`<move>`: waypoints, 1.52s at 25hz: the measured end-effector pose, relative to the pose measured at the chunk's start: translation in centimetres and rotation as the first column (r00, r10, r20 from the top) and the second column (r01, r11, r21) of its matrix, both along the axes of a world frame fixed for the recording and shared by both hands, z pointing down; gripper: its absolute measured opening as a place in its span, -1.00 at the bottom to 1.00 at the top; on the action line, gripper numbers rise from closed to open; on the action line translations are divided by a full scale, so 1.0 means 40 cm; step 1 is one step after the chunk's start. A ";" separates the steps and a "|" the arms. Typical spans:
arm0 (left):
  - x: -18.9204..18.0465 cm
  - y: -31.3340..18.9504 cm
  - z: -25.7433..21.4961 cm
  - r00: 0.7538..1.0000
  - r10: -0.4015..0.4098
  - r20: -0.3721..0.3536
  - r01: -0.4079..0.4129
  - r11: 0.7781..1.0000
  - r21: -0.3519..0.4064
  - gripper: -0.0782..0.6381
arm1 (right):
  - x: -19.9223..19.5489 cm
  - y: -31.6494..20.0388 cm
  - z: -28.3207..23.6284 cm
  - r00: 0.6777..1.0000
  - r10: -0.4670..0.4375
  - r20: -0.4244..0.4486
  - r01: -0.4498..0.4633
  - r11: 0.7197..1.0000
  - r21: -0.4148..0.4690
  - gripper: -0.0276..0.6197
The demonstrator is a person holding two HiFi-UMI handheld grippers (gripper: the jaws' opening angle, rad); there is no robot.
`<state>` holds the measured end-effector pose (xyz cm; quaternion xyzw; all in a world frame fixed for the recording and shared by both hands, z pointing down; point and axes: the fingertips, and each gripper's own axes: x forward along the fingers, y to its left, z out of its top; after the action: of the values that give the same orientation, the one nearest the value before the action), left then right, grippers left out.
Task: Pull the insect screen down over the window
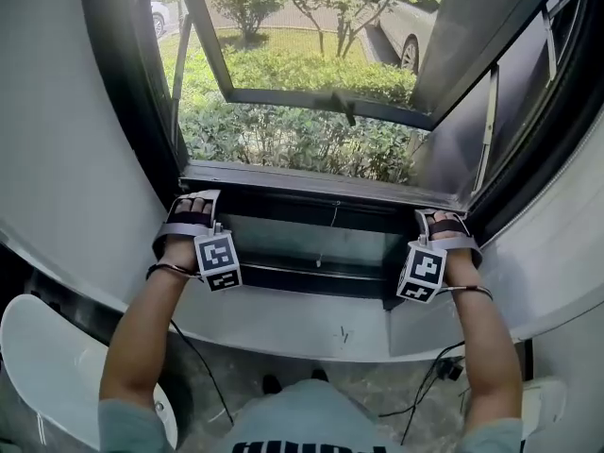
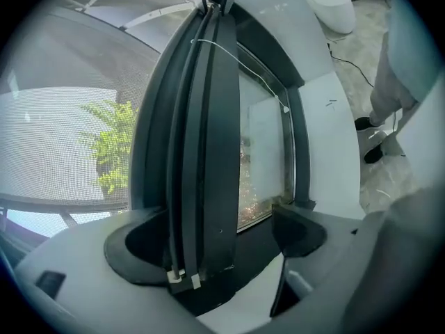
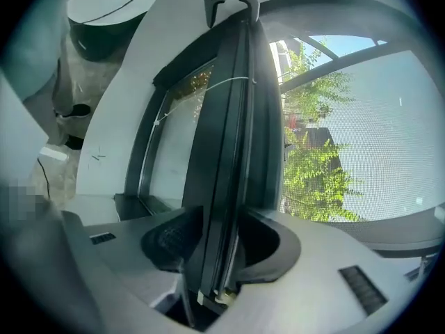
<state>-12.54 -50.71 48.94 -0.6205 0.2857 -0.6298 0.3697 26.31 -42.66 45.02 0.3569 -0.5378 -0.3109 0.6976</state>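
1. Closest to us is the person's grey shirt (image 1: 311, 423), with two bare arms reaching out from it.
2. Each hand holds a pair of tongs. The left tongs (image 1: 193, 201) and the right tongs (image 1: 444, 220) are both up at the dark screen bar (image 1: 321, 182), one near each end.
3. Each pair of tongs has a cube with black and white squares: the left cube (image 1: 218, 260) and the right cube (image 1: 422, 272).
4. In the left gripper view, the left tongs (image 2: 215, 245) have the screen bar (image 2: 201, 152) between the jaws. One jaw is right against the bar. The other jaw stands a little away from it, so these tongs are apart and not squeezing.
5. In the right gripper view, the right tongs (image 3: 219, 245) have a jaw on each side of the screen bar (image 3: 229, 152). Both jaws press on it, so these tongs are clamped on the bar.
6. The bar sits low in the window, just above the dark bottom frame (image 1: 311, 276) and the white sill (image 1: 311, 333).
7. The screen net (image 2: 62, 117) spreads out from the bar, and green leaves show through it (image 3: 375, 138).
8. A thin white string (image 1: 332, 217) hangs from the middle of the bar.
9. Outside are green bushes (image 1: 283, 135) and a car (image 1: 406, 26).
10. Black wires (image 1: 203, 366) lie on the floor.
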 end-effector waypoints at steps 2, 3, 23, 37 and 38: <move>0.002 -0.003 -0.004 1.000 0.004 -0.004 -0.004 1.000 0.012 0.48 | 0.002 0.000 -0.005 1.000 -0.004 0.009 0.004 1.000 0.015 -0.41; 0.002 -0.004 -0.006 1.000 0.006 -0.002 -0.006 1.000 0.017 0.48 | 0.002 0.001 -0.007 1.000 -0.006 0.012 0.006 1.000 0.021 -0.41; 0.011 -0.038 0.005 0.993 -0.003 -0.117 0.025 0.981 0.191 0.49 | -0.002 -0.024 0.000 1.000 -0.019 -0.004 0.019 0.959 0.282 -0.51; 0.032 0.059 -0.048 0.902 -0.006 -0.433 0.051 0.994 0.092 0.49 | -0.057 0.081 -0.038 0.929 0.070 0.363 -0.200 0.922 0.333 -0.50; 0.037 0.080 -0.055 0.858 -0.016 -0.514 0.054 0.997 0.060 0.49 | -0.077 0.101 -0.043 0.887 0.064 0.456 -0.239 0.911 0.337 -0.50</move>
<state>-11.05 -47.53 46.74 -0.7466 0.4077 -0.4377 0.2912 23.25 -38.62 43.32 0.5884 -0.5784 -0.2658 0.4986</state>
